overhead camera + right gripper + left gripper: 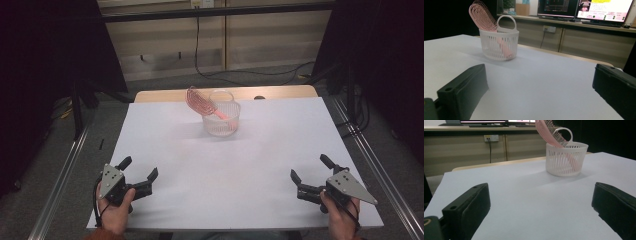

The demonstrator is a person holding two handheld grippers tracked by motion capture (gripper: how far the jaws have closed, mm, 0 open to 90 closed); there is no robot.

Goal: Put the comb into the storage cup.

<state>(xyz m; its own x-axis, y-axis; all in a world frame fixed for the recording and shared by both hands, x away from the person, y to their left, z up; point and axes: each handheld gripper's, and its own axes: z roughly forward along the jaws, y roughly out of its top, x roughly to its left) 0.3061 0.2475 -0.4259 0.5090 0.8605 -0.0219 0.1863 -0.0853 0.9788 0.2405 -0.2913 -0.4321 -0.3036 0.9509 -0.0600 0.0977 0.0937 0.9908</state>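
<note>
High view: both grippers, left (141, 170) & right (308, 169), rest open & empty near table's front edge, well apart from basket (221, 120) w/ pink hairbrush (199, 102) — likely pre-reach; next move needs a reach fwd.

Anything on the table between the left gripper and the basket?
No. In the high view, bare white table separates the left gripper from the basket.

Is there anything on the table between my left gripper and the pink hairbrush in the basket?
Nothing visible. The left gripper rests open at the near edge, and only bare white table lies between it and the hairbrush, which leans handle-down in the white basket.
</note>
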